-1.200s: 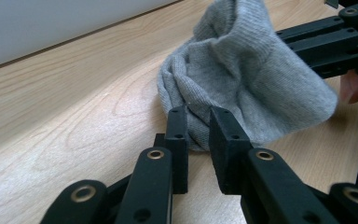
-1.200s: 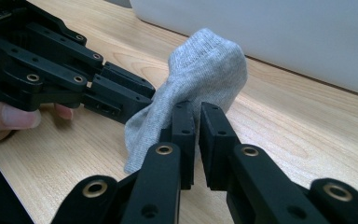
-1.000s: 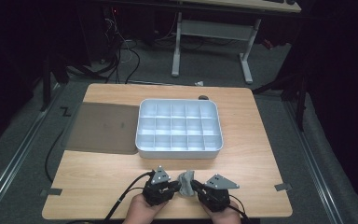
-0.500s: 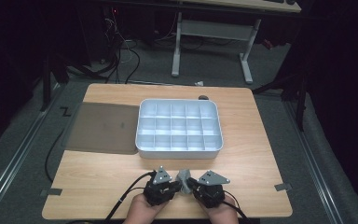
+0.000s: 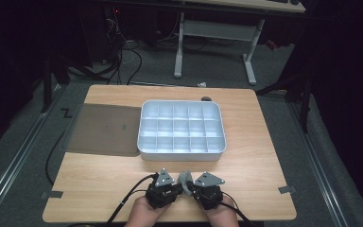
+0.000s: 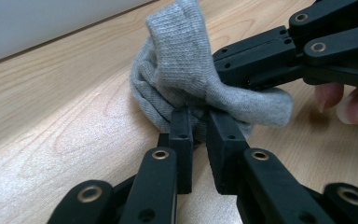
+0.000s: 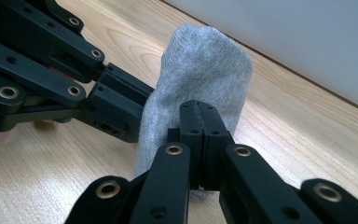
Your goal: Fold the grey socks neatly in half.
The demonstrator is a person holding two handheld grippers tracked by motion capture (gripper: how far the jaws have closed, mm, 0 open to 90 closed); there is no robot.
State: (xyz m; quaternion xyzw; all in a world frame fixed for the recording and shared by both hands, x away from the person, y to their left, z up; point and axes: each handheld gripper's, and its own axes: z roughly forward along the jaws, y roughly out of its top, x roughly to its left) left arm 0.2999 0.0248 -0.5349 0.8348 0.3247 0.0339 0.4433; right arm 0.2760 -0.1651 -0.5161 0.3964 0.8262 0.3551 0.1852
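No readable writing or brand marks anywhere. Grey sock [image 5: 185,180] bunched near front edge of desk [image 5: 264,156], pinched between both tongs, lifted slightly off the wood at one end. Left tongs [image 5: 177,185] clamped on lower folds of sock [image 6: 186,84], jaws nearly together with cloth between them. Right tongs [image 5: 189,187] fully closed on sock [image 7: 200,74], having just been closing, cloth caught between the tips. In right gripper view, sock standing roughly upright, long axis rising from desk, rounded end uppermost. In left gripper view, one folded end pointing up, a flatter end trailing toward a fingertip [image 6: 349,100]. Hands [image 5: 146,213] side by side at front edge, little room behind them. Open bare wood between tongs and white compartment tray [image 5: 144,142], which sits mid-desk with empty cells. Dark mat [image 5: 104,130] just beside tray on its left. Wide clear strip along right side of desk.
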